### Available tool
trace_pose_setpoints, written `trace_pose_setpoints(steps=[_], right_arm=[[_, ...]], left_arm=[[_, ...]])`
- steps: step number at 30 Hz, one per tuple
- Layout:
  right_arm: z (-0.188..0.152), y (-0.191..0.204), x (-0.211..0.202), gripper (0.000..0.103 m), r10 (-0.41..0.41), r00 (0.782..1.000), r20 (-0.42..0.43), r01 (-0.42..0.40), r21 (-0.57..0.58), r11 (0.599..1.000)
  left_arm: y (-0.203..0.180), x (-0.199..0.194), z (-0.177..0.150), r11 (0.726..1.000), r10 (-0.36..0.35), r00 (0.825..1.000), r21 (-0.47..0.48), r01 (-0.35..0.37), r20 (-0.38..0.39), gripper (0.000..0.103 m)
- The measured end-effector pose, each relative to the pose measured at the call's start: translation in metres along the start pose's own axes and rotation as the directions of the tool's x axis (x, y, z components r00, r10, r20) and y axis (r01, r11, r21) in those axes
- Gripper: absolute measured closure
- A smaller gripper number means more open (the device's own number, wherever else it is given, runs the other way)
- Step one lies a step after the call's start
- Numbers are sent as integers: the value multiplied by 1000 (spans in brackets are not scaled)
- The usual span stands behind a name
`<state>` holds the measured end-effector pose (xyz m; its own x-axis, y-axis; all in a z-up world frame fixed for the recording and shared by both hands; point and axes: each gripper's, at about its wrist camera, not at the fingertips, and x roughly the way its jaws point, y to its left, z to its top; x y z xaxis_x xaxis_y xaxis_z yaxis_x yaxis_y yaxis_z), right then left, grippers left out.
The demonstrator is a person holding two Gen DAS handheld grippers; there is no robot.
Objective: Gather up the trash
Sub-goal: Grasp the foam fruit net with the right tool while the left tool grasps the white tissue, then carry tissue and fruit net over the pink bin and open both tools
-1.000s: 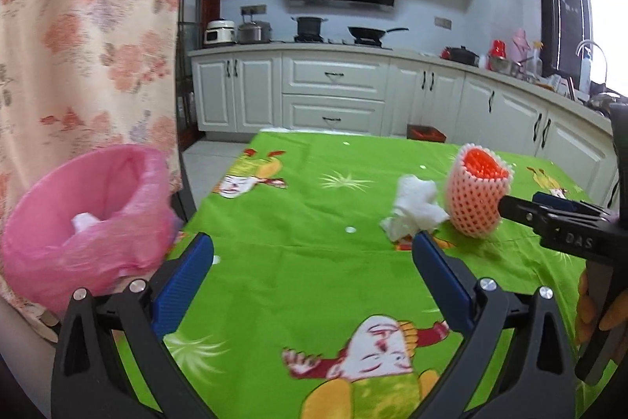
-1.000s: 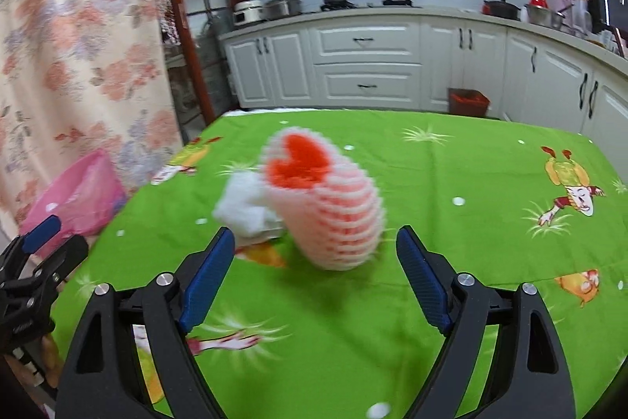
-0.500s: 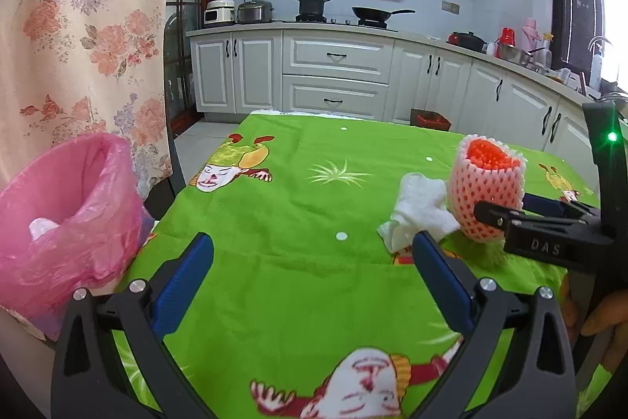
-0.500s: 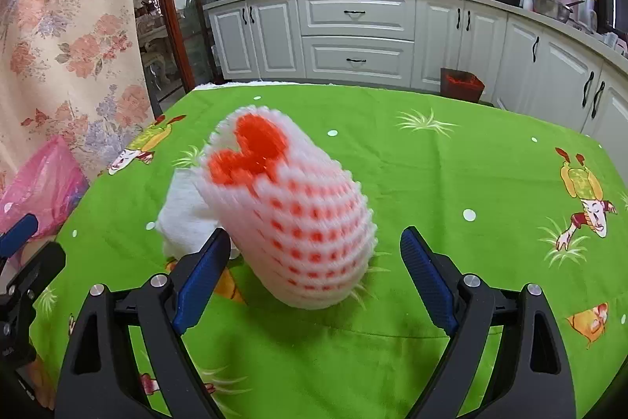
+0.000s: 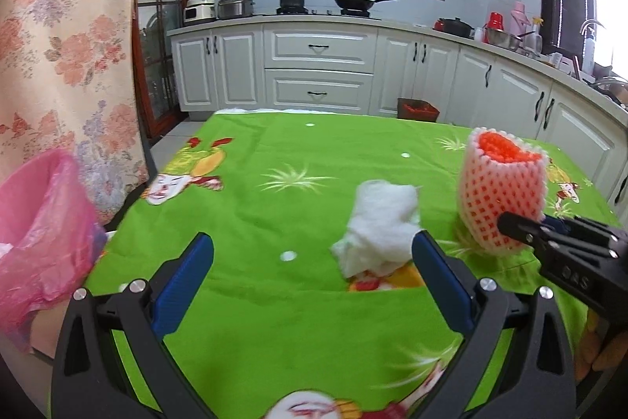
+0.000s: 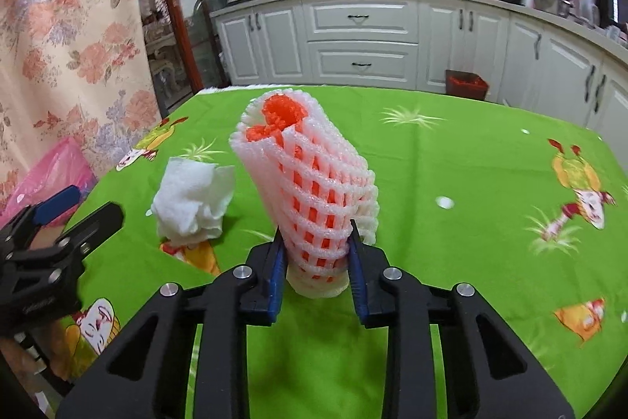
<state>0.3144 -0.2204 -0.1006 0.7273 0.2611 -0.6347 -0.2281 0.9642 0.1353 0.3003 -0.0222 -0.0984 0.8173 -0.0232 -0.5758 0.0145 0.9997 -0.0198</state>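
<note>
The right gripper [image 6: 314,254] has its blue fingers [image 6: 274,271] squeezed in close on the bottom part of the foam net [image 6: 310,191] — a white squishy net tube with orange inside. The net stands up and leans a little to the left, and its bottom looks like it is just at the green desk [image 6: 451,160]. The left gripper [image 5: 312,264] has its fingers [image 5: 184,281] spread wide and holds nothing. It hangs low over the desk, and the crumpled white tissue [image 5: 378,222] sits just in front of its right finger. The tissue lies right beside the net on the desk. Off the left edge of the desk is the pink trash bag [image 5: 39,218], open at the top. I think the job is only partly done — the net is grabbed but not in the bag, and the tissue is not picked up. Both bits of trash must go over to the pink bag.
</note>
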Motion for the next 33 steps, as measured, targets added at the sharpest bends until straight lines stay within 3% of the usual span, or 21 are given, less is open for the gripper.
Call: trace_pose_setpoints(steps=[9, 18, 25, 28, 33], right_arm=[[-14, -26, -32, 75, -29, 998, 61, 24, 83, 996], [-23, -29, -43, 75, -28, 996, 90, 18, 111, 994], [-26, -26, -47, 75, -27, 994, 101, 14, 128, 992], [-28, -25, -49, 75, -23, 994, 103, 10, 134, 991], [-32, -23, -57, 75, -15, 993, 115, -2, 142, 990]], left_arm=[[-34, 46, 14, 1000, -27, 996, 3, 27, -83, 6], [-42, 66, 16, 999, -30, 989, 26, 34, -145, 27], [-39, 66, 12, 996, -70, 983, 39, 77, -168, 70], [-39, 56, 7, 994, -81, 987, 56, 90, -141, 77], [-32, 27, -4, 993, -99, 992, 57, 104, -75, 79]])
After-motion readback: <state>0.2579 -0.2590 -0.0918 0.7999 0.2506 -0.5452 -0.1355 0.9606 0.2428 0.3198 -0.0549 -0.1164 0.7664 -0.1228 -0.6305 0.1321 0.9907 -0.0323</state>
